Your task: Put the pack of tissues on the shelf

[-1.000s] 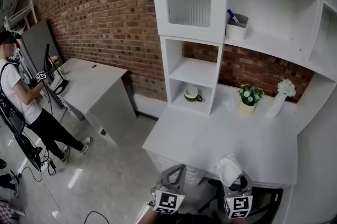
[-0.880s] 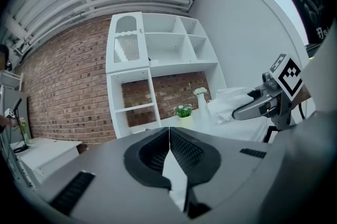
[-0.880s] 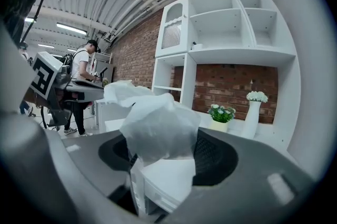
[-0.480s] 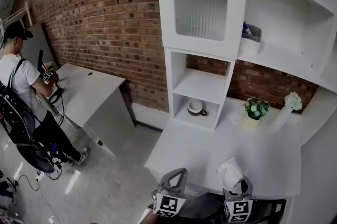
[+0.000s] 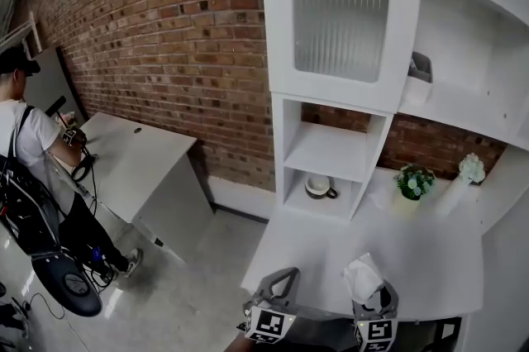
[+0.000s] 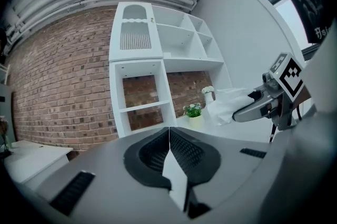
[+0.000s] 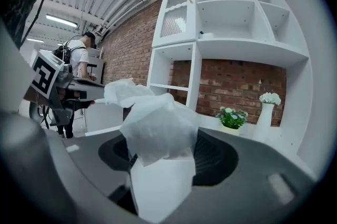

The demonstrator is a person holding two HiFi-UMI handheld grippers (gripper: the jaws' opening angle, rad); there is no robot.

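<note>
The pack of tissues (image 7: 158, 165) sits pinched between the jaws of the right gripper (image 7: 163, 154), the jaws of the left gripper (image 6: 169, 150) are pressed together on nothing, and the shelf (image 5: 335, 152) stands well ahead of both, so the placing itself is not yet done.

Cup (image 5: 318, 187) in shelf (image 5: 282, 152) cubby; plant (image 5: 413, 182), then vase (image 5: 456, 193), rightward on counter (image 5: 397, 247)

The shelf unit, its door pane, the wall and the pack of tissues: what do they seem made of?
Shelf unit: probably painted wood or board, smooth matte white.
Door pane: ribbed translucent glass or plastic, by its vertical lines.
Wall: bare red-brown brick with visible joints.
Pack of tissues: soft white paper, crumpled on top; wrapper perhaps thin plastic.
</note>
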